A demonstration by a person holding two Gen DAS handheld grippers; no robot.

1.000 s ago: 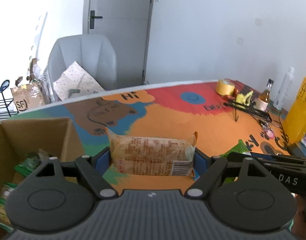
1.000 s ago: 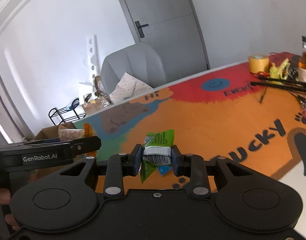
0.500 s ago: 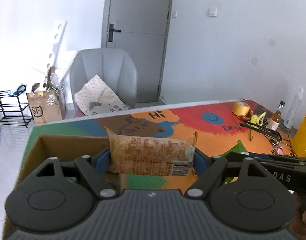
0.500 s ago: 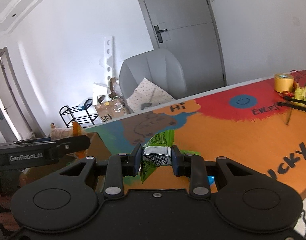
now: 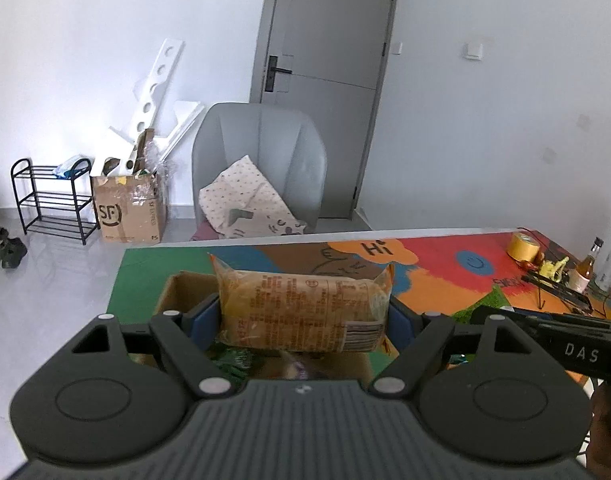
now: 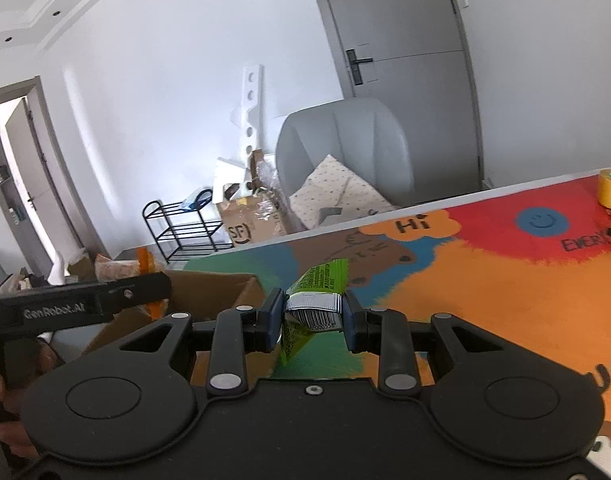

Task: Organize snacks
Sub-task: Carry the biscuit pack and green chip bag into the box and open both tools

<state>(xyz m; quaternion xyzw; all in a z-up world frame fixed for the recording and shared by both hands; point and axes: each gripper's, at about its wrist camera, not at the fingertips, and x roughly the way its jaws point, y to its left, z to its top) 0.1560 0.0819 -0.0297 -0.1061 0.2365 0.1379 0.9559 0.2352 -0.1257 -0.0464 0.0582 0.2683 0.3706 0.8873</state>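
Right now both grippers are loaded: the left gripper is clamped across the ends of an orange bread packet, held above the open cardboard box on the colourful table mat, while the right gripper pinches a green snack packet just beside that box, over the mat. Likely the main risk is the soft bread wrapper slipping or rotating, since only its crimped ends are squeezed; released too far toward the near wall, it could catch the rim and fall outside. With 2 tools converging on 1 opening, they could also bump. The green packet hangs tilted and could snag the box edge.
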